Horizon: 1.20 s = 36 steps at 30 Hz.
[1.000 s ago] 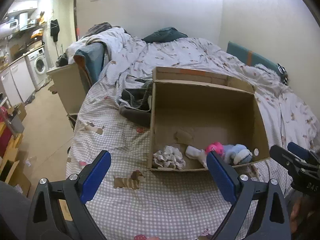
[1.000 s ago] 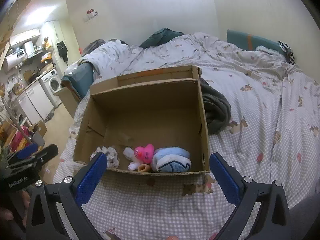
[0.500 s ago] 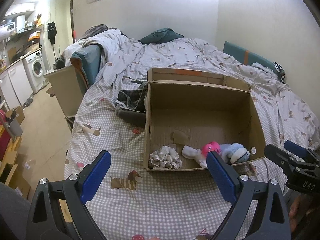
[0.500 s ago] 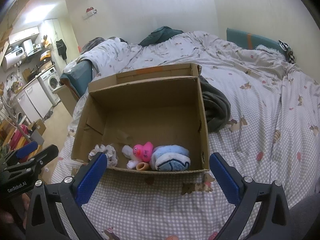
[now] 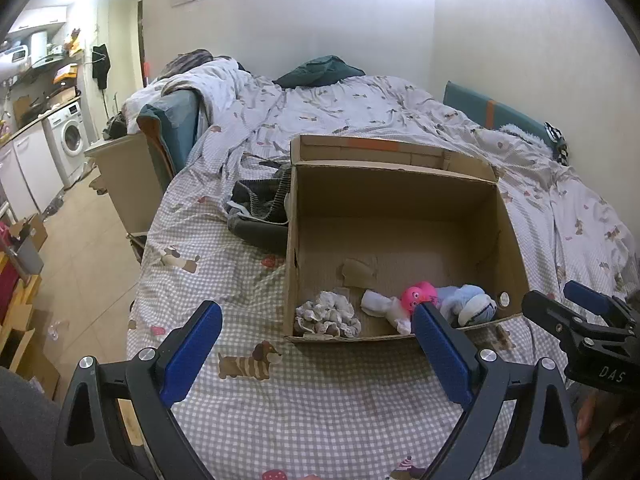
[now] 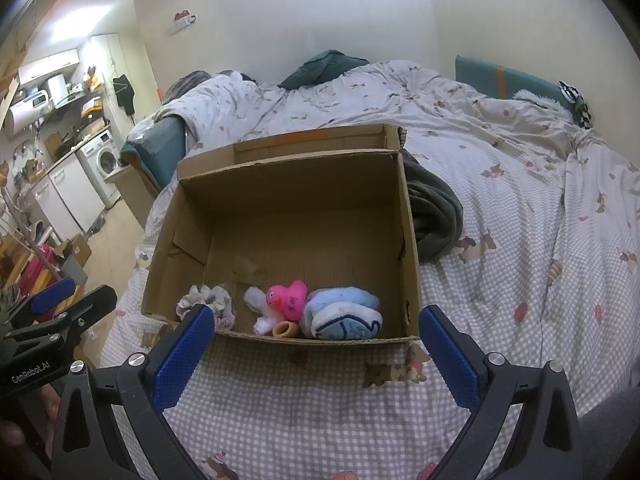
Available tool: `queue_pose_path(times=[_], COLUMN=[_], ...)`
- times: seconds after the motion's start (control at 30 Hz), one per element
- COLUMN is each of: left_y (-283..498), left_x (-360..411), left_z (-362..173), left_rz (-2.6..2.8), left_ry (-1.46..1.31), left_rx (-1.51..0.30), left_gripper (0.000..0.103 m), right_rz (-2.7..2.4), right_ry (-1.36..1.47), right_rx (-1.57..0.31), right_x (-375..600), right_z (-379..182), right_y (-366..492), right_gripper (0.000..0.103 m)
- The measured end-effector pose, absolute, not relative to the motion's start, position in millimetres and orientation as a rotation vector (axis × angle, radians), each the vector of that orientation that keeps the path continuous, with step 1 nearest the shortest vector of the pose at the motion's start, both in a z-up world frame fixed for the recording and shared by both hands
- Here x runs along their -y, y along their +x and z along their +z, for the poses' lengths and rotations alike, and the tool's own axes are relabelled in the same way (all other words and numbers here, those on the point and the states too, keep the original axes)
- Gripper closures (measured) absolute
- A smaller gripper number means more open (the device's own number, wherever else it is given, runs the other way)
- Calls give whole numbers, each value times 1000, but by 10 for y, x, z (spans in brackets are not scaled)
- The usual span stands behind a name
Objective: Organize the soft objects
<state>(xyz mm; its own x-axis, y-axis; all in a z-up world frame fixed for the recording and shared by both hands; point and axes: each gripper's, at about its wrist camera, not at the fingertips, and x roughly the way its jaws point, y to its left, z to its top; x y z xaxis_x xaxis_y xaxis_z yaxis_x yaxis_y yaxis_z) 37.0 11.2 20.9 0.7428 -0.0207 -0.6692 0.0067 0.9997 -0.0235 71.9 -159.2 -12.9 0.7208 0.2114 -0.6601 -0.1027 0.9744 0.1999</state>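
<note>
You hold the left tool [image 5: 316, 344] and right tool [image 6: 316, 344] released and empty above the bed [image 6: 520, 200], while the soft toys [image 6: 316, 308] (pink duck, blue plush) already lie in the cardboard box [image 6: 292, 184], so little seems left.

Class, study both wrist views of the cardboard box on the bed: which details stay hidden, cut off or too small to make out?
- Small tan ring: right wrist view only; too small to identify.
- White soft item: the left gripper finger covers its end; the pink toy overlaps it in the right view.
- Dark garment: partly behind the cardboard box wall in both views.
- Writing on the pink toy: illegible.
</note>
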Motion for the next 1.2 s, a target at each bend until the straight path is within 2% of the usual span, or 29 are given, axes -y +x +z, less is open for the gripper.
queue_pose_path(times=[1.2], left_y=[329], left_x=[-71], left_z=[166], left_rz=[-14], left_ry=[-34], left_rx=[-741], left_gripper=[7], right_rz=[177], right_ry=[152], right_rx=[-749], right_x=[1582], right_z=[-134], right_y=[726], right_gripper=[0])
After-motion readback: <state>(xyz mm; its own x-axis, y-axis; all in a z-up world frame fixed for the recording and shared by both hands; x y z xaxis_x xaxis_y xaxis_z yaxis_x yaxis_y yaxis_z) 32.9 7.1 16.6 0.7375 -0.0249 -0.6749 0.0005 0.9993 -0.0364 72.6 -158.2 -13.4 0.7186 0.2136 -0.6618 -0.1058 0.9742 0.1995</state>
